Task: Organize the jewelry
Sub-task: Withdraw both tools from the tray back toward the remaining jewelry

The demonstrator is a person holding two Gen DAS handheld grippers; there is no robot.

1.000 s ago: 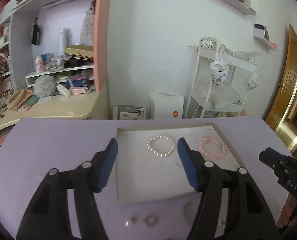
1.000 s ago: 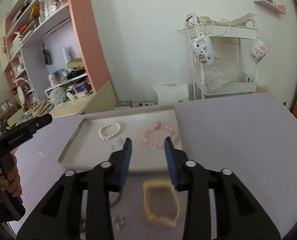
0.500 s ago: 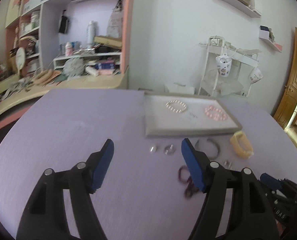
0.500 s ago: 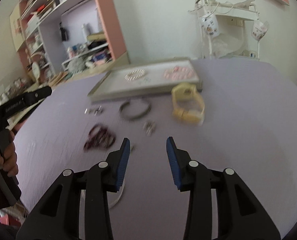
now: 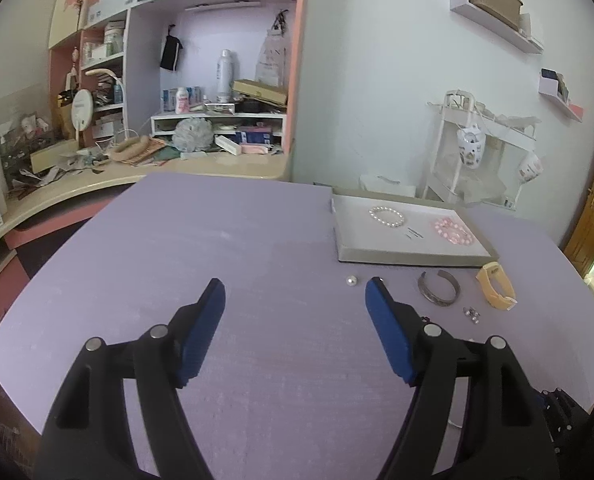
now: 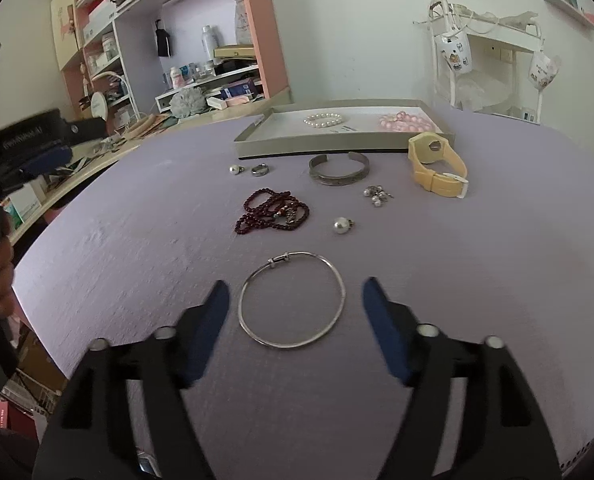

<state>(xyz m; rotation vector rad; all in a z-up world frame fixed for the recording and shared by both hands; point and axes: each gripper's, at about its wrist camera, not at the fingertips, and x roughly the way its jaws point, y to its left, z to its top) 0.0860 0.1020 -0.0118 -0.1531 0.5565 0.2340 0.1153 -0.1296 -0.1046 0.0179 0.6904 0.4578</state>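
Note:
A shallow grey tray point(image 6: 297, 148) at the far side of the purple table holds a white pearl bracelet point(image 6: 322, 119) and a pink bead bracelet point(image 6: 403, 121). Loose on the table lie a thin silver bangle point(image 6: 292, 300), a dark red bead string point(image 6: 272, 211), a metal cuff point(image 6: 339, 169), a yellow watch point(image 6: 437, 165), a ring point(image 6: 260, 169), earrings point(image 6: 377, 194) and pearl pieces point(image 6: 341, 225). My right gripper point(image 6: 296, 298) is open, its fingers either side of the bangle. My left gripper point(image 5: 295, 300) is open and empty over bare table, left of the tray point(image 5: 409, 258).
A cluttered desk and pink shelving point(image 5: 201, 128) stand behind the table to the left. A white rack with hanging cups point(image 5: 477, 152) stands behind the tray. A wooden door point(image 5: 593, 216) is at the right. The table's near edge is close below both grippers.
Both grippers have pulled back from the tray toward the near side of the table. The right gripper has opened wider and now frames the silver bangle.

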